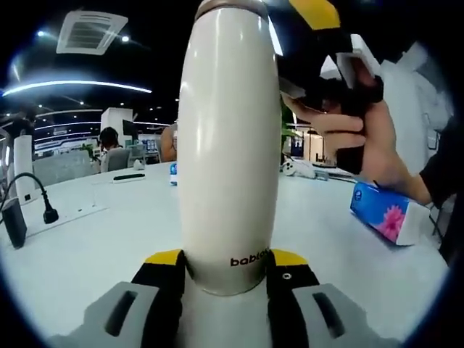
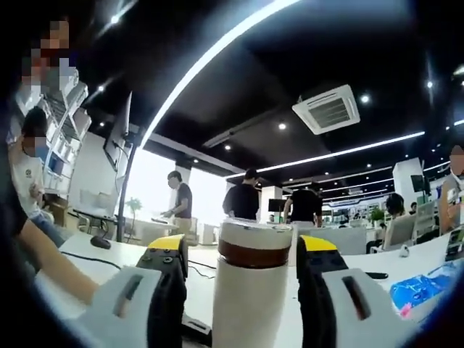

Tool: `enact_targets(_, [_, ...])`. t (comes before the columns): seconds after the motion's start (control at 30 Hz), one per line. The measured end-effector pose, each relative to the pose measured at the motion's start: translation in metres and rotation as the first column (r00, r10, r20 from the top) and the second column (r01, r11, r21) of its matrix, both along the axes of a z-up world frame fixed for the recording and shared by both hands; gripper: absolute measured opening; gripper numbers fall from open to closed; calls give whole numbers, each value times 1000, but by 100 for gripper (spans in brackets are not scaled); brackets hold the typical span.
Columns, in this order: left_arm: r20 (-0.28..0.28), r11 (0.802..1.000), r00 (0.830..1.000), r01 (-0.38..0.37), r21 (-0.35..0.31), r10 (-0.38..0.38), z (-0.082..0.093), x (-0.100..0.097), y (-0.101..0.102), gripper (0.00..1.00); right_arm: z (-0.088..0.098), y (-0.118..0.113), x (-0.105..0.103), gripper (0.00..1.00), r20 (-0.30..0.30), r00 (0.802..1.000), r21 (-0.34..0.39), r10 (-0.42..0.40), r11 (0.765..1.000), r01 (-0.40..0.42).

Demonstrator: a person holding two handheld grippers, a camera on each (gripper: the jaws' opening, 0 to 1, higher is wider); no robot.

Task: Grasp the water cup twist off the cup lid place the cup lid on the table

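Between the two yellow-tipped jaws of the left gripper (image 1: 229,270) stands the water cup (image 1: 229,145), tall and cream; both jaws press on its bottom part. In the right gripper view, the right gripper (image 2: 241,262) has its jaws on each side of the cup lid (image 2: 255,245), close to it, but I cannot tell if they touch. The cup is upright over a white table (image 1: 87,239). A blue tissue pack (image 1: 384,212) lies there too. Long ceiling lights (image 2: 217,54) shine above.

Left gripper (image 1: 228,272): two black jaws with yellow tips on pale grey slotted mounts, one small screw visible. Right gripper (image 2: 241,272): identical black jaws, yellow tips, grey slotted mounts.
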State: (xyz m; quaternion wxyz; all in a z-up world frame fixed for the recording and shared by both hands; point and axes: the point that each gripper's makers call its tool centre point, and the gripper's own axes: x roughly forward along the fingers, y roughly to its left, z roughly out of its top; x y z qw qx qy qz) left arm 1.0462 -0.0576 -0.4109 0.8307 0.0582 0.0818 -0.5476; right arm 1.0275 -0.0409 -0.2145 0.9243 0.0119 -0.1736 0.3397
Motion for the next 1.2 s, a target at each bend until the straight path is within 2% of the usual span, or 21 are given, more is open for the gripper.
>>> enact_targets(0.23, [2, 1000, 1000, 0, -6, 0, 1, 0, 0, 46, 5, -7, 1, 53, -13, 1000, 27, -24, 999, 25])
enact_targets(0.37, [2, 1000, 1000, 1, -8, -1, 1, 0, 0, 46, 5, -6, 4, 52, -18, 999, 15, -41, 999, 41])
enact_targets(0.47, [3, 1000, 1000, 0, -9, 0, 1, 0, 0, 46, 3, -8, 7, 48, -31, 997, 2, -66, 998, 66])
enact_targets(0.73, [3, 1000, 1000, 0, -9, 0, 2, 0, 1, 46, 11, -9, 6, 44, -15, 998, 20, -55, 998, 56])
enact_targets(1.0, [3, 1000, 1000, -1, -9, 1, 2, -1, 1, 46, 12, -5, 6, 43, -9, 1000, -10, -10, 1000, 10])
enact_targets(1.2, [3, 1000, 1000, 0, -9, 0, 3, -1, 1, 46, 11, -6, 5, 43, 1, 996, -6, 93, 996, -93])
